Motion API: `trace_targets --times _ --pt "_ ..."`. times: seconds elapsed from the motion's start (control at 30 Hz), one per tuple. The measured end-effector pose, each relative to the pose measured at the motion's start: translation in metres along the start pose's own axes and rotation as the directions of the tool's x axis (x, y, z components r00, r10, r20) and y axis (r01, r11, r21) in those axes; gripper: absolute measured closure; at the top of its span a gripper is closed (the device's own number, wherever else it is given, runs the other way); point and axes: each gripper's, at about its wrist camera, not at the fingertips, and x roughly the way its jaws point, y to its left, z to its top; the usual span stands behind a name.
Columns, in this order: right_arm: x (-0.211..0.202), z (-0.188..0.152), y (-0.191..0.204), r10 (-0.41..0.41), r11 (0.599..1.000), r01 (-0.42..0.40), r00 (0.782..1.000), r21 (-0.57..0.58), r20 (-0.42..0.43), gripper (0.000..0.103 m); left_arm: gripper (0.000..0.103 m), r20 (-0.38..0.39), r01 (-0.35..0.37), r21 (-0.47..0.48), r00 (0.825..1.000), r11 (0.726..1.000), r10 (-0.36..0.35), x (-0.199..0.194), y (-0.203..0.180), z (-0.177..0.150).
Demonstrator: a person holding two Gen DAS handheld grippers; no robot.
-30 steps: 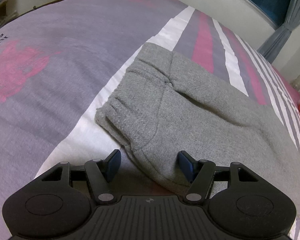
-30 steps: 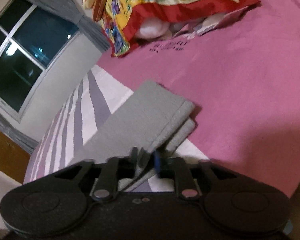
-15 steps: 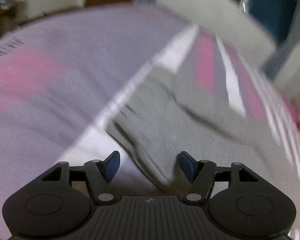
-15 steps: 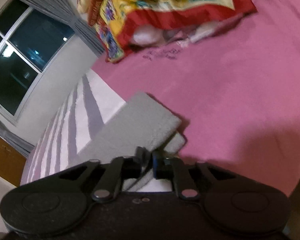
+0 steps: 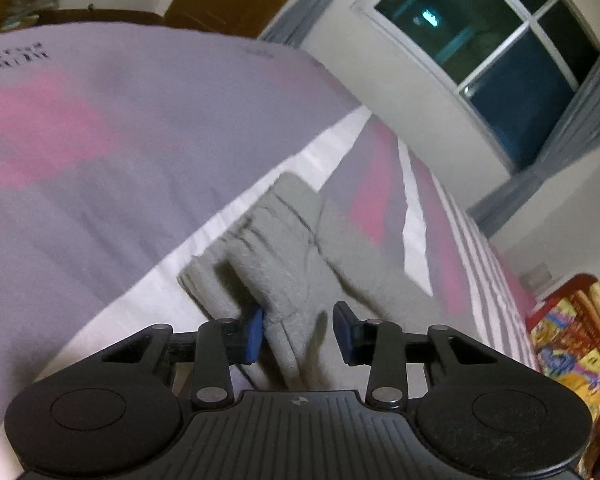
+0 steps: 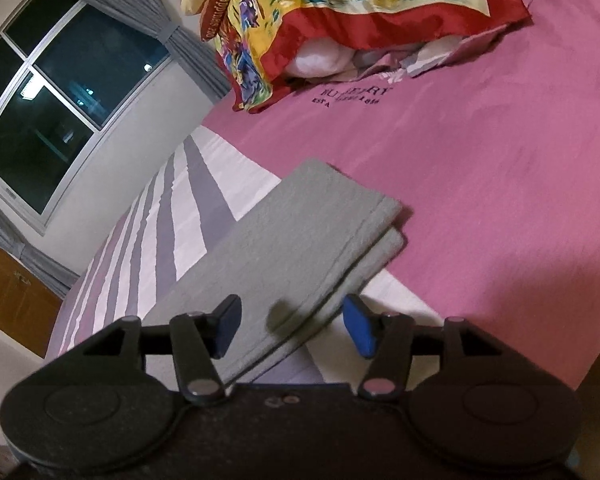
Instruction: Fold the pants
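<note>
Left gripper (image 5: 298, 330) angled down, fingers just closing around the gray pants (image 5: 296, 264) waistband fold, not yet clamped, right gripper (image 6: 292, 328) angled down, fingers just released, spread over the pant legs' edge, hems at 1 o'clock, on the bed (image 6: 480, 168)

The pants (image 6: 300, 248) are plain grey. The bedsheet (image 6: 480, 184) is solid pink at right, with dark lettering near the top, and white, grey and mauve stripes at left. At the top, a blanket (image 6: 340, 4) shows red borders around yellow, blue and teal print. The curtains (image 5: 580, 128) are grey.
</note>
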Motion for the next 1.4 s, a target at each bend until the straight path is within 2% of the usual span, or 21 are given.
trace_targets --times 0.07,0.1,0.17,0.23,0.33,0.4,0.5,0.6,0.7,0.77,0.8,0.83,0.87,0.93,1.07,1.13,1.17,1.2,1.23,1.3,1.4 --pt "0.001 0.000 0.000 -0.005 1.000 0.005 1.000 0.010 0.000 0.046 0.069 -0.006 -0.003 -0.013 1.000 1.000 0.003 0.010 0.000 0.005" --pt "0.002 0.000 -0.001 -0.005 1.000 0.005 1.000 0.017 0.000 0.046 0.079 0.001 -0.008 -0.008 1.000 1.000 0.008 0.012 -0.003 0.010" --pt "0.001 0.002 -0.002 -0.005 0.999 0.005 1.000 0.031 0.001 0.046 0.082 0.029 0.026 0.007 0.999 1.000 -0.027 0.005 -0.012 0.019" --pt "-0.001 0.003 -0.003 -0.005 0.999 0.004 1.000 0.036 0.005 0.046 0.083 0.066 0.014 0.098 0.998 0.995 -0.021 -0.004 -0.022 0.028" --pt "-0.007 0.003 -0.010 0.004 0.998 -0.005 1.000 0.070 0.026 0.046 0.083 -0.050 -0.081 0.078 0.995 0.994 0.085 0.018 0.006 0.029" --pt "-0.011 0.001 -0.023 0.025 0.989 -0.032 0.998 0.141 0.049 0.047 0.083 -0.047 -0.049 0.043 0.998 0.998 0.051 0.019 0.017 0.024" --pt "-0.020 0.000 -0.040 0.047 0.969 -0.071 0.993 0.238 0.105 0.048 0.083 -0.035 -0.060 0.052 0.997 0.997 0.062 0.021 0.012 0.021" --pt "-0.021 0.000 -0.047 0.069 0.956 -0.103 0.989 0.274 0.131 0.054 0.083 -0.043 -0.067 0.056 0.997 0.996 0.070 0.024 0.011 0.021" --pt "-0.014 0.005 -0.043 0.070 0.962 -0.100 0.990 0.255 0.122 0.064 0.083 -0.049 -0.068 0.064 0.996 0.996 0.071 0.025 0.009 0.024" --pt "-0.007 0.009 -0.040 0.065 0.967 -0.091 0.991 0.239 0.115 0.065 0.083 -0.050 -0.070 0.067 0.996 0.995 0.073 0.023 0.010 0.023" --pt "-0.003 0.012 -0.038 0.044 0.970 -0.066 0.994 0.232 0.099 0.072 0.083 -0.051 -0.071 0.067 0.996 0.995 0.074 0.025 0.009 0.024" --pt "0.001 0.016 -0.036 0.016 0.974 -0.033 0.997 0.224 0.080 0.095 0.083 -0.053 -0.072 0.068 0.996 0.995 0.076 0.026 0.008 0.026" --pt "0.003 0.020 -0.032 -0.003 0.980 -0.011 0.998 0.201 0.069 0.096 0.083 -0.056 -0.073 0.069 0.996 0.995 0.077 0.026 0.007 0.027" --pt "-0.002 0.024 -0.025 0.031 0.988 -0.045 0.995 0.151 0.096 0.097 0.083 -0.060 -0.070 0.071 0.995 0.995 0.074 0.027 0.006 0.029" --pt "-0.019 0.020 -0.011 0.097 0.995 -0.102 0.980 0.021 0.176 0.097 0.083 -0.060 -0.067 0.074 0.996 0.995 0.071 0.031 0.008 0.029" --pt "-0.004 0.022 -0.024 0.052 0.994 -0.060 0.995 0.093 0.083 0.093 0.083 -0.061 -0.067 0.073 0.996 0.995 0.071 0.031 0.009 0.029" --pt "0.003 0.022 -0.032 0.061 0.988 -0.064 0.998 0.140 0.030 0.093 0.083 -0.062 -0.067 0.074 0.996 0.995 0.072 0.031 0.008 0.029" --pt "0.005 0.022 -0.038 0.079 0.981 -0.079 0.997 0.175 0.011 0.088 0.083 -0.063 -0.066 0.073 0.995 0.995 0.071 0.031 0.008 0.029" --pt "0.001 0.020 -0.040 0.076 0.981 -0.080 0.997 0.175 0.031 0.079 0.083 -0.066 -0.066 0.074 0.995 0.995 0.071 0.031 0.008 0.029" --pt "-0.010 0.016 -0.045 0.087 0.975 -0.099 0.994 0.198 0.068 0.074 0.083 -0.069 -0.066 0.078 0.995 0.995 0.071 0.032 0.008 0.030" --pt "-0.010 0.008 -0.058 0.107 0.952 -0.120 0.992 0.283 0.061 0.055 0.082 -0.070 -0.071 0.076 0.995 0.995 0.076 0.034 0.007 0.030"
